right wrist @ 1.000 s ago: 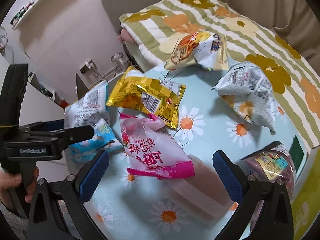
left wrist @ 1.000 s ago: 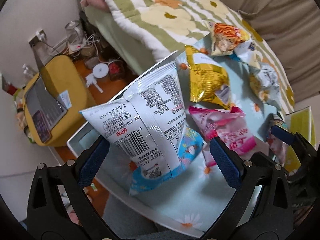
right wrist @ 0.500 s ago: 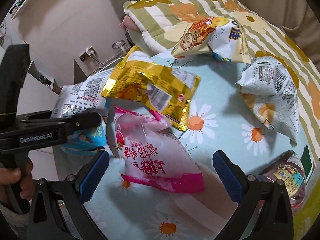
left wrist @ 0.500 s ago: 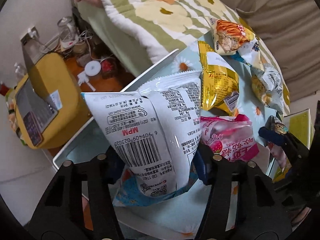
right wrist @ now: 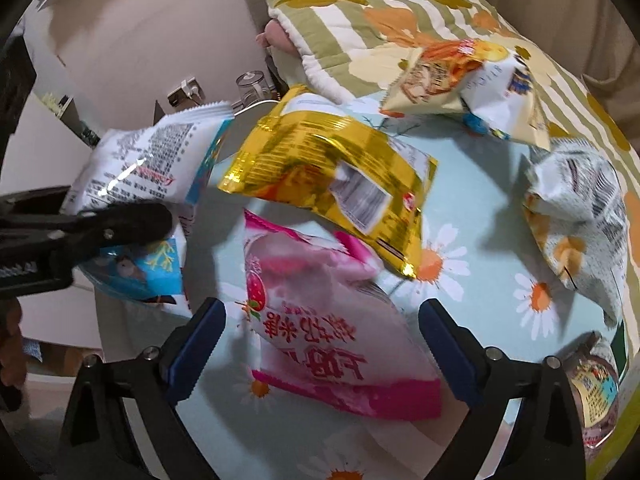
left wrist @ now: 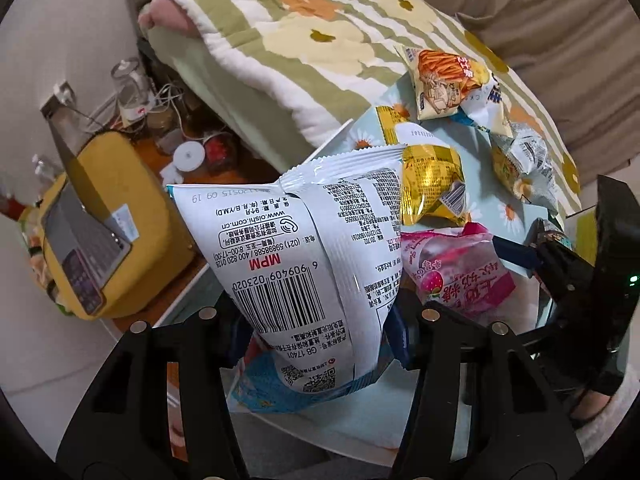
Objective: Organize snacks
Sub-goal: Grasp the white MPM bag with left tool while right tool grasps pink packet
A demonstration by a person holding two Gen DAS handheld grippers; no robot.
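Observation:
My left gripper [left wrist: 320, 332] is shut on a white and blue snack bag [left wrist: 304, 264] and holds it tilted above the table's left edge; it also shows in the right wrist view [right wrist: 148, 168]. My right gripper [right wrist: 320, 344] is open, its jaws on either side of a pink snack bag [right wrist: 320, 320] that lies on the daisy-print table [right wrist: 480, 184]. A gold bag [right wrist: 332, 176] lies just behind the pink one. An orange and white bag [right wrist: 460, 80] and a white crumpled bag [right wrist: 580, 216] lie farther back and right.
A striped flowered quilt [left wrist: 320, 32] borders the table at the back. A yellow stool with a laptop [left wrist: 92, 224] and a kettle [left wrist: 128, 88] stand on the floor at the left. A dark snack pack [right wrist: 592, 396] lies at the table's right edge.
My left gripper closed on the white and blue bag and lifted it. My right gripper moved forward over the pink bag, still open.

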